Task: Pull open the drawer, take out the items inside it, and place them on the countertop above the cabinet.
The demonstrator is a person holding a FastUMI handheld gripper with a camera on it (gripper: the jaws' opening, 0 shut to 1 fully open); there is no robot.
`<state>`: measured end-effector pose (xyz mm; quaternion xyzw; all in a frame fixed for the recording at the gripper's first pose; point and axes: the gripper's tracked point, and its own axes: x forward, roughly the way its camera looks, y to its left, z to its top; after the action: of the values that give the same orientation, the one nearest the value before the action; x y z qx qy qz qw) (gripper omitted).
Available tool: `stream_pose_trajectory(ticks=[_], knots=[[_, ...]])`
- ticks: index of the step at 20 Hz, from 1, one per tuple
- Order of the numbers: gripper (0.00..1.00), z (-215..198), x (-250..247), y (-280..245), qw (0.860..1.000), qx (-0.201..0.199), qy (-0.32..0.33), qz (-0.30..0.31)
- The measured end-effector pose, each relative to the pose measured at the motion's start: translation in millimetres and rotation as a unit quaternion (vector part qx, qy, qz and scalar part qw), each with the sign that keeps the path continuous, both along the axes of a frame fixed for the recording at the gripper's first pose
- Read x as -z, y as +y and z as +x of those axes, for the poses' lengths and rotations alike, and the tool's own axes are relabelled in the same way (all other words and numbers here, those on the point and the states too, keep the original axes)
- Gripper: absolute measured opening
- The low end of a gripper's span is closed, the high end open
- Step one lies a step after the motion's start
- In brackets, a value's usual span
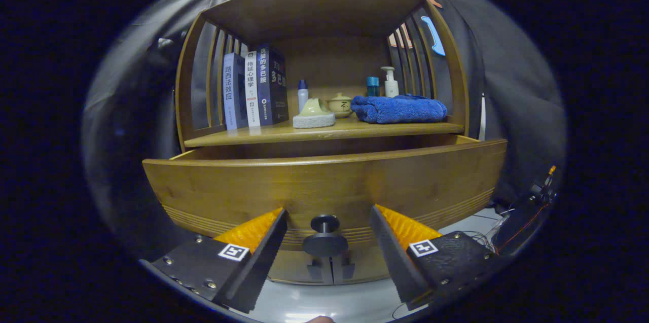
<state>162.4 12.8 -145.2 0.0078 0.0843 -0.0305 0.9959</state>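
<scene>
Gripper (327, 234) is hanging low before the cabinet, jaws spread wide, pinching nothing. The drawer knob (325, 238) is sitting in the gap between the fingers, touching neither.

Drawer (324, 188) behind the knob is standing pulled out from the cabinet; its front panel is blocking any look inside, so the contents cannot be told from here.

Just above the drawer, the countertop (324, 134) is carrying a row of things. Directly over the knob: a pale sponge-like block (314, 115), with a small white bottle (302, 95) and a lidded ceramic jar (340, 105) behind it. Left of the block, upright books (254, 90) are leaning against the slatted side. Right of the block, a folded blue towel (399, 108) is lying flat, a pump bottle (390, 82) and a teal-capped bottle (372, 86) standing behind it.
</scene>
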Motion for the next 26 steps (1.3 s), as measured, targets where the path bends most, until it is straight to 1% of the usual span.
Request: stream_pose_trajectory(ticks=[6, 13, 16, 19, 21, 26], knots=[[0.99, 36.8, 0.6, -1.0, 1.0, -0.004, 0.0, 0.0], [0.99, 63.5, 1.8, -0.9, 1.0, -0.001, 0.002, 0.002], [0.99, 70.3, 8.6, -1.5, 1.0, -0.001, 0.015, 0.001], [1.0, 70.6, 25.0, -1.3, 0.999, 0.001, 0.04, -0.018], [1.0, 76.4, 25.9, -0.5, 0.999, 0.003, 0.04, -0.031], [1.0, 79.6, 27.0, 2.2, 0.999, 0.004, 0.04, -0.026]])
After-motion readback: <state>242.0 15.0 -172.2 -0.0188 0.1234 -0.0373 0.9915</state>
